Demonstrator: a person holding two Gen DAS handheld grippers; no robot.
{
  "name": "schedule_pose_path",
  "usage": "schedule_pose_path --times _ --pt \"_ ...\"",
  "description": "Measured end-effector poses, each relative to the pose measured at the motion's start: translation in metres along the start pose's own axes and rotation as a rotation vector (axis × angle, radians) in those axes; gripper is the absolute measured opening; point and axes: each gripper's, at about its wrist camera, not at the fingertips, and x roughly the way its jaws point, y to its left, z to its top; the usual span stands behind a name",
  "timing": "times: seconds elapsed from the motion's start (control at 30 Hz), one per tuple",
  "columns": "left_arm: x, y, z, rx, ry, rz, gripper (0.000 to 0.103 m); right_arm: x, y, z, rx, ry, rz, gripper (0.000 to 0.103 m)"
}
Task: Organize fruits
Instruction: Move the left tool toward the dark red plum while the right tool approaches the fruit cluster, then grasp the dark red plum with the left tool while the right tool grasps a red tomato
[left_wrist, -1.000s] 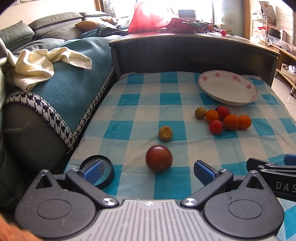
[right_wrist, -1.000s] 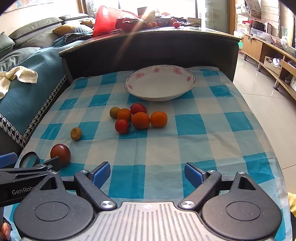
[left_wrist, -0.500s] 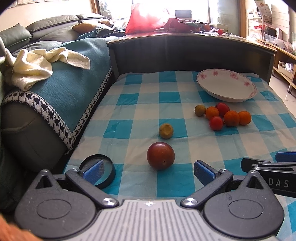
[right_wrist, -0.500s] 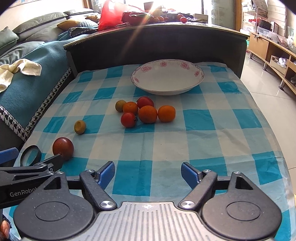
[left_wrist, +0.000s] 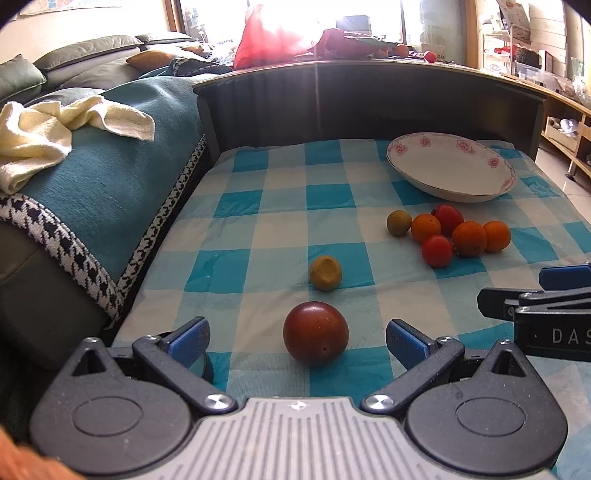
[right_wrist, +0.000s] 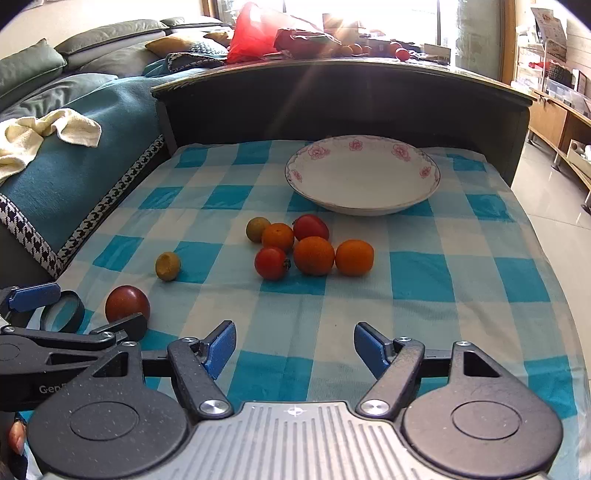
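Left gripper (left_wrist: 297, 338) came closer, jaws apart round dark-red plum (left_wrist: 316, 332); right gripper (right_wrist: 291, 349) closing, empty. Risk: plum rolls off when nudged.

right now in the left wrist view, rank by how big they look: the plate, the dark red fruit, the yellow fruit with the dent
1. plate
2. dark red fruit, though it lies nearest the camera, which enlarges it
3. dented yellow fruit

Dark red plum (left_wrist: 316, 332) sitting alone on the checked cloth, yellowish dented fruit (left_wrist: 325, 273) just beyond. Cluster of oranges and tomatoes (right_wrist: 310, 247) bunched near the empty flowered bowl (right_wrist: 364, 173).
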Motion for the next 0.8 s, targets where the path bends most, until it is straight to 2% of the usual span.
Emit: schedule_pose_path --times 0.1,0.23,0.33,0.43,0.57,0.67,0.8 --pt "0.005 0.0 0.001 0.008 0.0 -0.01 0.098 0.01 -0.001 0.006 -0.003 -0.004 0.015 0.064" --pt "0.012 0.003 0.002 -0.007 -0.002 -0.014 0.083 0.024 -0.001 0.011 -0.008 -0.013 0.03 0.06" --pt "0.016 0.005 0.001 -0.01 -0.004 -0.031 0.072 0.035 -0.001 0.013 -0.008 -0.015 0.043 0.054" --pt "0.018 0.003 0.001 -0.006 -0.014 -0.044 0.068 0.044 -0.002 0.016 -0.014 -0.027 0.051 0.05" --pt "0.025 -0.003 -0.004 0.029 -0.002 -0.037 0.067 0.056 -0.003 0.018 -0.01 -0.03 0.053 0.049" --pt "0.028 -0.002 -0.005 0.02 -0.002 -0.041 0.066 0.061 -0.002 0.019 -0.03 -0.051 0.038 0.054" --pt "0.032 0.0 -0.001 0.0 -0.002 -0.052 0.059 0.065 -0.002 0.019 -0.042 -0.073 0.028 0.054"
